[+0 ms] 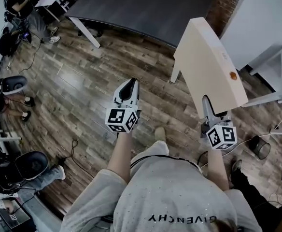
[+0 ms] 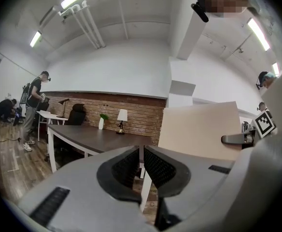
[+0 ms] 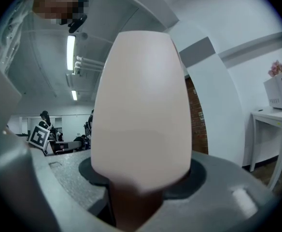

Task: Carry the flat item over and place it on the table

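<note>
Head view, left gripper (image 1: 130,87): level over the wooden floor (image 1: 83,81), jaws pressed together, nothing in them.
Head view, right gripper (image 1: 211,111): pinches the near edge of the beige board (image 1: 208,64), which stands on edge, near the dark table (image 1: 141,8).
Left gripper view: jaws closed, empty; board at right, table and lamp (image 2: 122,116) beyond.
Right gripper view: board fills the middle, clamped between the jaws.

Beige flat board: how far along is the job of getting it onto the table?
Done: the pickup. The right hand-held gripper is clamped on the flat beige board, held upright above the wood-plank floor. In hand: the carry, with the dark grey table ahead. Left: laying the board on a table. The left hand-held gripper is shut and empty.
</note>
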